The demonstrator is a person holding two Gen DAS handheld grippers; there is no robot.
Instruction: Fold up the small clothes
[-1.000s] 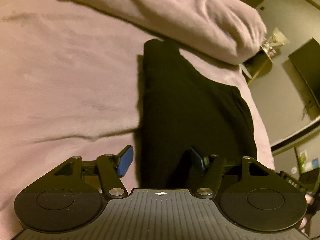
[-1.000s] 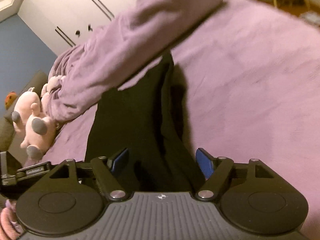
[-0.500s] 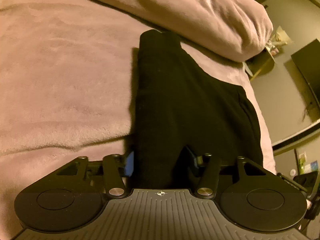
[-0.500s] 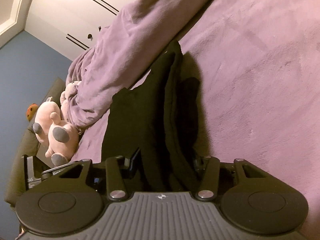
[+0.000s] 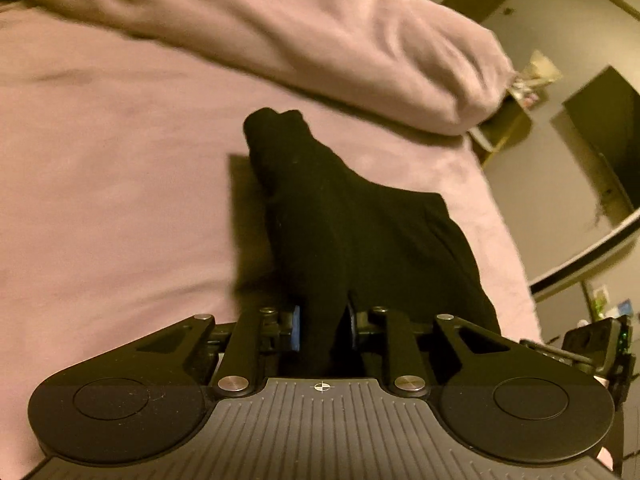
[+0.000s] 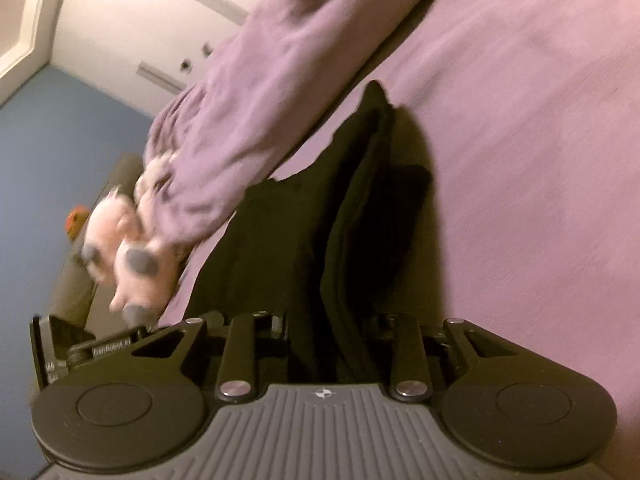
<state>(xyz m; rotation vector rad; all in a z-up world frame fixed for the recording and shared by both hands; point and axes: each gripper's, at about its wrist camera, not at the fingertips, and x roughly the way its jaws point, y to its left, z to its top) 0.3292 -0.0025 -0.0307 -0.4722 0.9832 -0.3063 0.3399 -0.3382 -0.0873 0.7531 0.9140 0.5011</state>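
A black garment [image 5: 352, 220] lies lengthwise on a purple bed cover [image 5: 100, 200], its near end raised off the cover. My left gripper [image 5: 323, 322] is shut on that near end; a blue pad shows at the left of the pinched cloth. In the right wrist view the same black garment [image 6: 320, 220] runs away from me, folded along its length. My right gripper [image 6: 328, 328] is shut on its near edge; the pads are hidden by the cloth.
A rolled purple duvet [image 5: 320, 32] lies across the bed beyond the garment, also in the right wrist view [image 6: 260, 100]. A pink plush toy [image 6: 128, 248] sits at the bed's left edge. A shelf [image 5: 508, 128] and dark screen [image 5: 608, 128] stand past the right edge.
Both grippers closed from open onto the near end of the black garment. They have lifted it, so the cloth bunches and rises off the bed cover.
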